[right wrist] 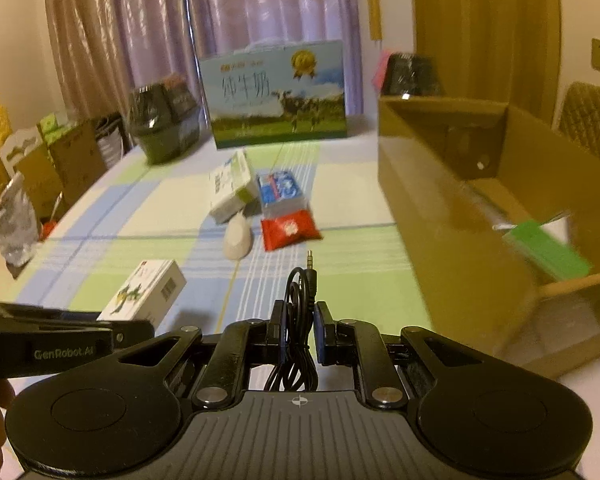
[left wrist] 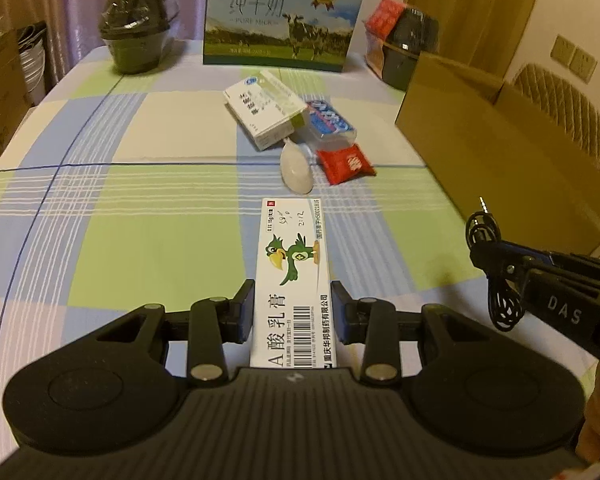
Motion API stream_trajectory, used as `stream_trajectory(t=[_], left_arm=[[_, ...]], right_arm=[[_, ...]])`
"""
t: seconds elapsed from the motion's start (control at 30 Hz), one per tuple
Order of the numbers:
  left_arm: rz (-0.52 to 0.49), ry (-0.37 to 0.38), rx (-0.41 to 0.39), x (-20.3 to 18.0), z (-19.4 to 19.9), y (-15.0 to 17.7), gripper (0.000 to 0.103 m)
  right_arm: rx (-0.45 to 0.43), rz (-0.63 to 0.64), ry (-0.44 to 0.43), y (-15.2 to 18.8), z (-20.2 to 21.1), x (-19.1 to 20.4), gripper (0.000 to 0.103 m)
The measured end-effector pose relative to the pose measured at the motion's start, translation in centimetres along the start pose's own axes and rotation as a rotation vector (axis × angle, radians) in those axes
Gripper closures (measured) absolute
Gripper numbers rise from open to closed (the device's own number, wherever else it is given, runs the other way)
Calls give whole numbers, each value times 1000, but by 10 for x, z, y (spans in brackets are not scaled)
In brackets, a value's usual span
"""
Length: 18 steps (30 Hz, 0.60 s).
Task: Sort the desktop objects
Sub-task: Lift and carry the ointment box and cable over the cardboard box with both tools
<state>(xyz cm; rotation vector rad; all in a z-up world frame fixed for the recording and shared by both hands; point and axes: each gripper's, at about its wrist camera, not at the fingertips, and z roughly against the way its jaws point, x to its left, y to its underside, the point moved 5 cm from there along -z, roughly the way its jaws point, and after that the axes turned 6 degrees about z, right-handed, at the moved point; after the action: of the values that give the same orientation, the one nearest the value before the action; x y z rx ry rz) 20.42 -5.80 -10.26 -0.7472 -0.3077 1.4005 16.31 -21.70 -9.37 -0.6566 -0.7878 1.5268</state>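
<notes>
Ointment box (left wrist: 290,284), white with a green cartoon bird, lies lengthwise between the fingers of the left hand-held gripper (left wrist: 293,310). The pads sit just beside its long sides, but whether they press it I cannot tell. It rests on the checked cloth of the surface (left wrist: 120,208).

The right hand-held gripper (right wrist: 300,330) is clenched on a coiled black audio cable (right wrist: 298,320), whose plug points up and forward. That hand-held gripper is held just beside an open cardboard box (right wrist: 440,216), which contains a green item (right wrist: 552,254).

Farther along the surface, a white medicine carton (left wrist: 266,110), a blue packet (left wrist: 330,120), a red packet (left wrist: 346,164) and a white mouse (left wrist: 296,170) lie clustered together. Behind them stands a milk carton case (left wrist: 282,20).
</notes>
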Motion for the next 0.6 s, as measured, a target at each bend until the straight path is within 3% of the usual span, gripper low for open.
stream_trajectory(t=[0.6], left_arm=[[-83,73,-72,-93,72,-4,70]], right_arm=[[-134,-43,73,-29,93,-50,93]])
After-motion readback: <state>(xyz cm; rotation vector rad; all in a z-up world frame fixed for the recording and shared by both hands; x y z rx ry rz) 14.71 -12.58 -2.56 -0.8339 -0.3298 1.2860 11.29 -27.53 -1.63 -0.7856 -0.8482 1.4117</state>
